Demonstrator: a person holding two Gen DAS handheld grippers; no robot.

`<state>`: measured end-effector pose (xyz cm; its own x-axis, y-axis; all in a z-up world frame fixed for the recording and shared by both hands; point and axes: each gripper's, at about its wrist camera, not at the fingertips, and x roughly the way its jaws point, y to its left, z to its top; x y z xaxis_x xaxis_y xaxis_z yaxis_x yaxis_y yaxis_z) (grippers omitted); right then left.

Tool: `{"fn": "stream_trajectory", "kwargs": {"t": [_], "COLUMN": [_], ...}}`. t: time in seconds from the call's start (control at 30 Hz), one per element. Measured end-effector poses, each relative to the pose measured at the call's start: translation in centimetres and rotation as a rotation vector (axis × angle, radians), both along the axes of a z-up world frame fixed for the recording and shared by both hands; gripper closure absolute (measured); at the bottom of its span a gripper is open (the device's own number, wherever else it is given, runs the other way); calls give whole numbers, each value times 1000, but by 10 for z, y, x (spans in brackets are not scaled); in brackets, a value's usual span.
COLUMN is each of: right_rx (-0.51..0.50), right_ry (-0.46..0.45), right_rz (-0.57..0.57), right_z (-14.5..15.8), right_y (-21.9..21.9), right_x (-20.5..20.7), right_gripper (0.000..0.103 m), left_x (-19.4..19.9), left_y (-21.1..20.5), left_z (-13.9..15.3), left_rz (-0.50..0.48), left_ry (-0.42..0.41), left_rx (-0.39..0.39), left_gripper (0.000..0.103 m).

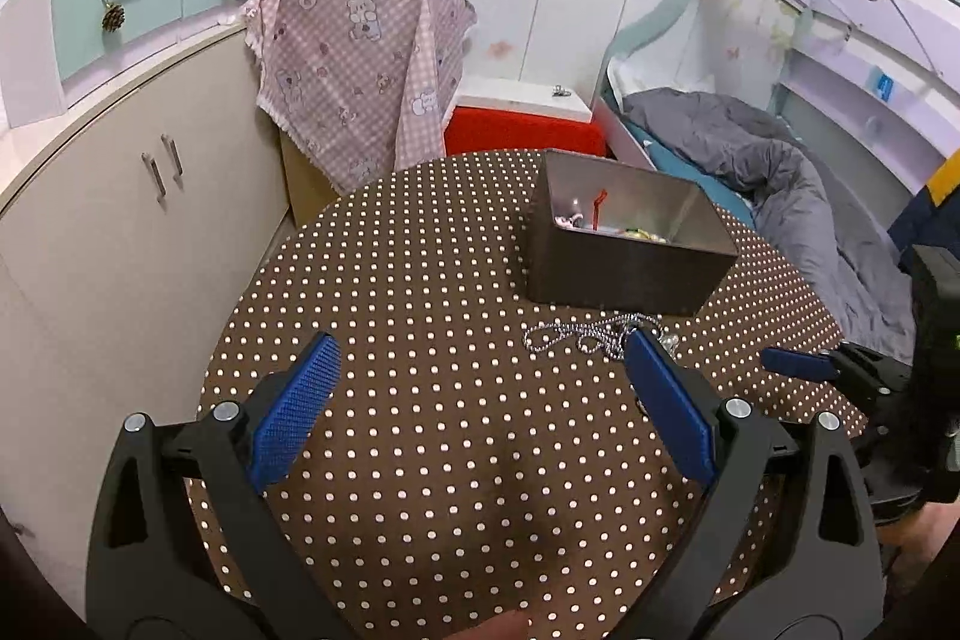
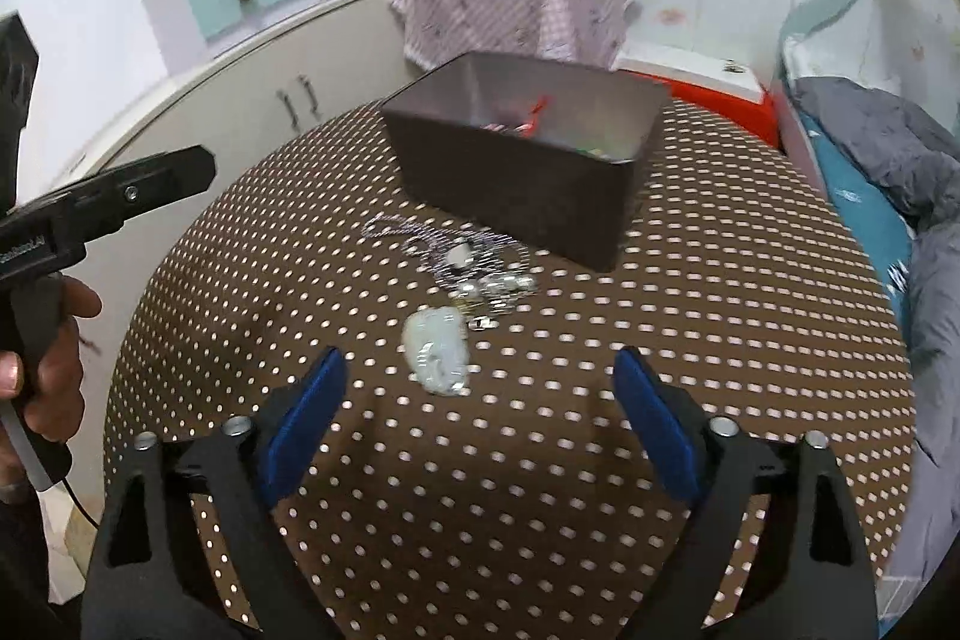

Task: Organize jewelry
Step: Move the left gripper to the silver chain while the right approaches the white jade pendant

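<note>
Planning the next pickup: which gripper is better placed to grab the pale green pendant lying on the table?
Probably the right gripper: its jaws are open and the pale green pendant lies just ahead between them. The left gripper, also open, faces bare polka-dot tablecloth.

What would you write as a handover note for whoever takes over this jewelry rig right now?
Left tongs: open, empty, over the dotted tablecloth.
Right tongs: open, empty, pointing at the pale green pendant.
Things: pendant, cord necklace and small silver pieces lie loose in front of the dark box.
Done: box already holds a few pieces, one red.
Left: move the loose items into the box.
</note>
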<state>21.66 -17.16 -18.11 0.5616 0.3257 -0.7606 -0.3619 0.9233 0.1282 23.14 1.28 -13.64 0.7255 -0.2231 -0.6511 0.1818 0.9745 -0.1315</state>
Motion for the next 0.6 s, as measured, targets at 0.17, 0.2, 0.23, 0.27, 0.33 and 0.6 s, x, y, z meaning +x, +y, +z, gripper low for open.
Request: {"fn": "stream_trajectory", "kwargs": {"t": [0.17, 0.2, 0.23, 0.27, 0.33, 0.6], "right_rx": [-40, -72, -93, -91, -64, -22], "right_ry": [13, 9, -11, -11, -3, 7], "right_rz": [38, 54, 70, 75, 67, -23], "right_z": [-18, -22, -22, -21, -21, -19], "right_y": [19, 25, 29, 30, 23, -21], "right_x": [13, 12, 9, 7, 4, -7], "right_gripper": [56, 58, 63, 77, 77, 77], "left_x": [2, 3, 4, 5, 7, 19], "left_y": [-2, -2, -3, -4, -8, -42], "left_z": [-4, -5, -6, -7, -9, -25], "left_rz": [-5, -7, -11, -14, -23, -91], "left_ry": [8, 10, 14, 14, 19, 40], "left_rx": [5, 8, 13, 17, 32, 100], "left_gripper": [9, 9, 9, 9, 9, 9]}}
